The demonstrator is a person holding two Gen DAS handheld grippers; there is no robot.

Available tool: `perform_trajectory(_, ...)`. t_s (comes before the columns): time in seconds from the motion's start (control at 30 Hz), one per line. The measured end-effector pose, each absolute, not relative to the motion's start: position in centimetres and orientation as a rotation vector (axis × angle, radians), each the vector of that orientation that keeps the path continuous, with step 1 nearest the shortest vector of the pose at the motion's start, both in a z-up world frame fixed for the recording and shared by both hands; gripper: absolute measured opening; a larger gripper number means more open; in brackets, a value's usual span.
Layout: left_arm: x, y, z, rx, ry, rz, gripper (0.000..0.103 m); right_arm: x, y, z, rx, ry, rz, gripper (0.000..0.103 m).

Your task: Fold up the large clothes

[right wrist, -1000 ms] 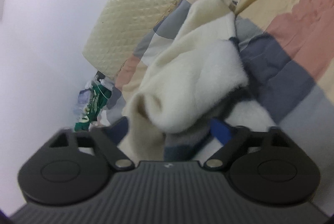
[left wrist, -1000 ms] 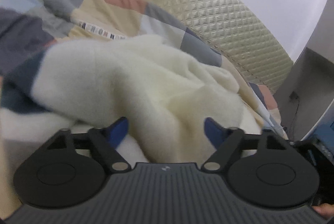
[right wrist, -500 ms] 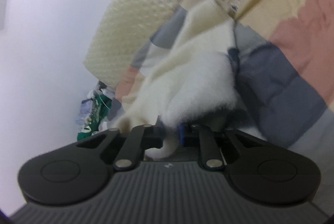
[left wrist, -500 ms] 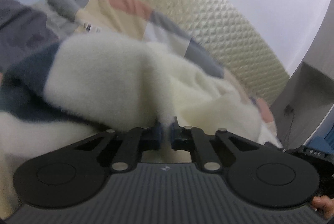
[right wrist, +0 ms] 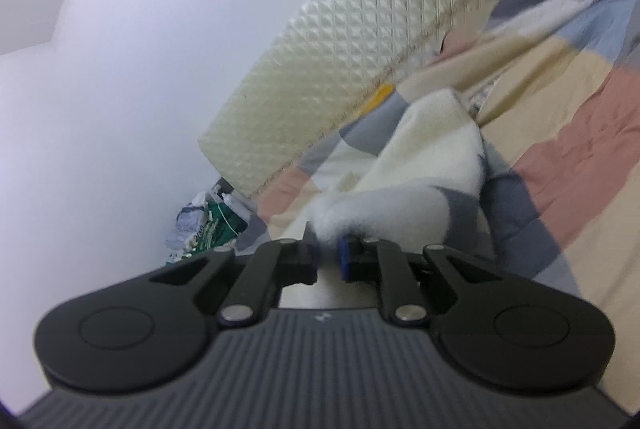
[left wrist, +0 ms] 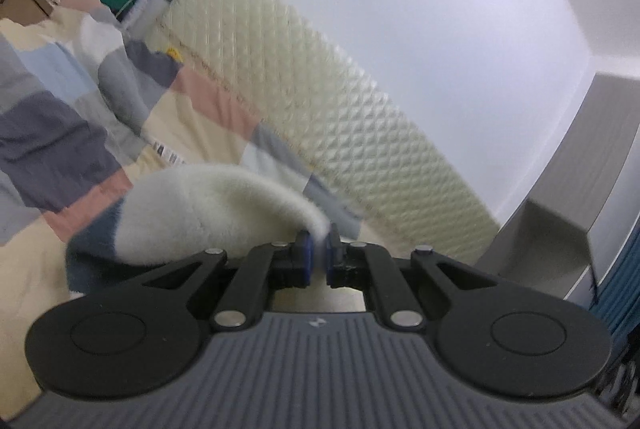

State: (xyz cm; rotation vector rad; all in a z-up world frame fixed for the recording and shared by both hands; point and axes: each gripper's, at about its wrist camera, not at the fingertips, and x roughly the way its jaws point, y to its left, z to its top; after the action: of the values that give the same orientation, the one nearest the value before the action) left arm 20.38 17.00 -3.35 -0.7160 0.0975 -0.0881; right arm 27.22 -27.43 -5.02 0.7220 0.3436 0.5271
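The fleece [left wrist: 188, 213], cream with a dark band, hung lifted above the bed [left wrist: 52, 133], pinched at two spots. The left gripper [left wrist: 316, 261] had its fingers clamped on one fluffy edge; the right gripper [right wrist: 328, 257] had its fingers clamped on another. A quilted mattress [left wrist: 320, 101] leaned against the wall behind.
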Motion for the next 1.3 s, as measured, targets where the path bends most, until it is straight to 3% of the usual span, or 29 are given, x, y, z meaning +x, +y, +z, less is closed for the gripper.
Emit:
perform_trajectory(0.3,11.7,13.6,0.9,-0.703,0.116,-0.118,0.007,19.2,-30.9,-2.0,0.709,0.29,0.517,0.013)
perform_trajectory(0.47,8.4,11.3,0.7,-0.65,0.196,-0.093,0.007,15.7,-32.2,-3.3,0.679,0.397,0.443,0.013)
perform_trajectory(0.9,14.4,8.1,-8.6,-0.462,0.647,0.11,0.008,21.0,-30.1,-11.5,0.58,0.705,0.243,0.014)
perform_trajectory(1.07,16.9,8.4,-11.0,-0.428,0.695,0.158,0.008,22.6,-29.5,-13.5,0.556,0.74,0.23,0.015)
perform_trajectory(1.3,16.5,10.0,-11.0,-0.581,0.698,0.11,0.011,22.0,-29.7,-13.6,0.618,0.722,0.25,0.019)
